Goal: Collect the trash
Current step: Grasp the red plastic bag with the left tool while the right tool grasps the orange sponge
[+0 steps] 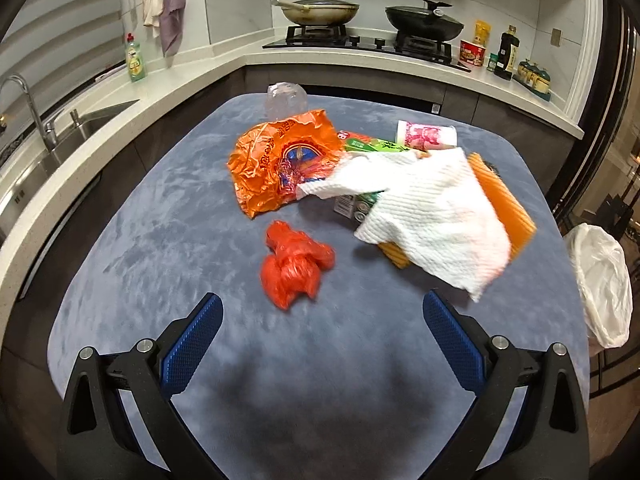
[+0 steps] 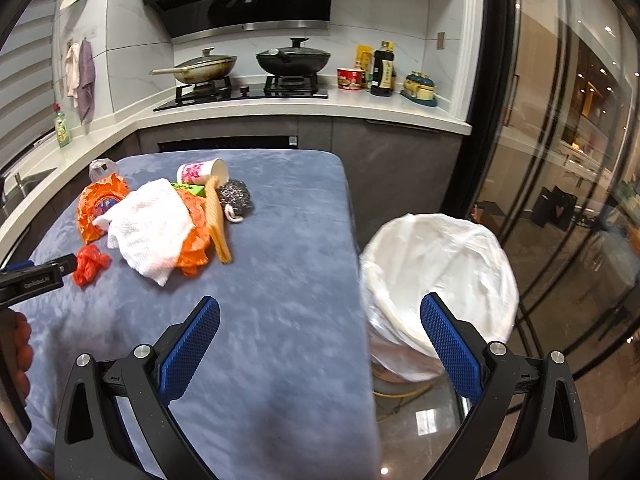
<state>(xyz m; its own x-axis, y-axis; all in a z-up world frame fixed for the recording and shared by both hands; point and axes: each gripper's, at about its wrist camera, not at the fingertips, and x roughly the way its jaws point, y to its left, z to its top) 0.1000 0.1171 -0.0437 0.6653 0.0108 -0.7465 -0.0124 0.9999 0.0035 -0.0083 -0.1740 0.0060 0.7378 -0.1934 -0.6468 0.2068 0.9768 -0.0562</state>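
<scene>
bare cloth near, trash pile beyond

Both tongs, left and right, spread wide and apparently empty, blue pads forward.

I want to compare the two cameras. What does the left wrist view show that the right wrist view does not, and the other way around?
Only the left wrist view shows the sink faucet and the open left claw from behind.

Only the right wrist view shows the steel wool scrubber, the open mouth of the white-lined trash bin and the open right claw.

Both show the white paper towel, the crumpled red bag, the orange wrapper, the paper cup and the blue tablecloth.
</scene>
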